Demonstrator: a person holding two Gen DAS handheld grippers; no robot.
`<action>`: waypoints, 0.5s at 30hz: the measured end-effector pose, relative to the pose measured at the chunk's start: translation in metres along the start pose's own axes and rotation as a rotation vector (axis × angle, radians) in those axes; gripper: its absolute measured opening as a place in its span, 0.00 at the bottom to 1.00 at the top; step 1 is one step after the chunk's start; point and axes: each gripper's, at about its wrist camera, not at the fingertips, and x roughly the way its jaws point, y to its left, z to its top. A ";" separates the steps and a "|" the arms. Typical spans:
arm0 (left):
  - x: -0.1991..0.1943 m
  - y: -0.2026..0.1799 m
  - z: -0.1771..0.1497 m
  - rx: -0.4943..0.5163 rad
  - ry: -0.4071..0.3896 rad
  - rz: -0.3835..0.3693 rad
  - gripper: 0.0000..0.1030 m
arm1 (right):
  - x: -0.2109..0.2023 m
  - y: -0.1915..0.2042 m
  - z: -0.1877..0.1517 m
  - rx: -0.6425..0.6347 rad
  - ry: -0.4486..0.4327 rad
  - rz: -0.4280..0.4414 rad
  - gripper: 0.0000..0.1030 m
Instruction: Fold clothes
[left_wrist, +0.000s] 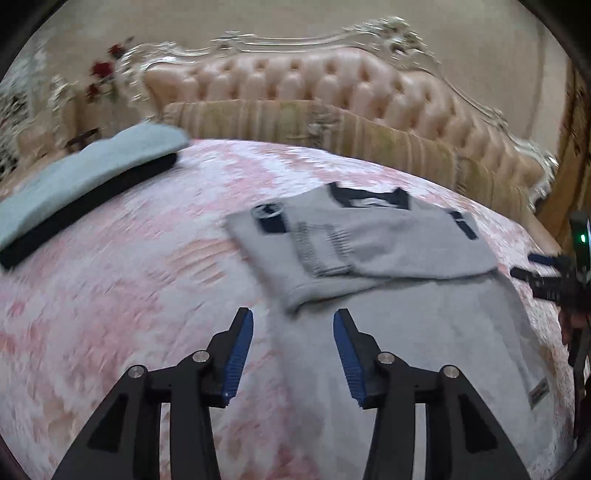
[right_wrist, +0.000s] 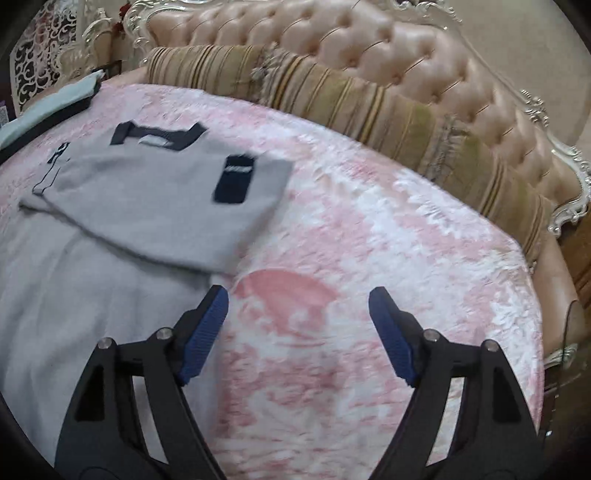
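Note:
A grey shirt (left_wrist: 388, 295) with navy collar and sleeve cuffs lies flat on the pink bedspread (left_wrist: 110, 295), both sleeves folded in over the chest. My left gripper (left_wrist: 293, 319) is open and empty, hovering over the shirt's left edge below the folded sleeve. In the right wrist view the shirt (right_wrist: 147, 206) lies to the left. My right gripper (right_wrist: 298, 297) is open and empty, above the bedspread (right_wrist: 369, 240) just off the shirt's right edge. The right gripper also shows in the left wrist view (left_wrist: 539, 266) at the far right.
A stack of folded clothes, light blue over black (left_wrist: 85, 192), lies at the bed's far left and also shows in the right wrist view (right_wrist: 51, 107). Striped pillows (left_wrist: 295, 118) and a tufted pink headboard (left_wrist: 332, 77) stand behind the bed.

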 end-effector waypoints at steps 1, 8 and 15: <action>0.000 0.006 -0.004 -0.028 0.007 0.003 0.45 | 0.005 0.002 0.000 0.000 0.003 -0.011 0.78; 0.000 0.024 -0.014 -0.102 -0.001 -0.004 0.45 | 0.010 0.017 0.001 0.003 0.002 -0.028 0.78; 0.006 0.016 -0.010 -0.095 -0.013 -0.032 0.46 | 0.010 0.022 0.004 0.019 -0.012 -0.001 0.85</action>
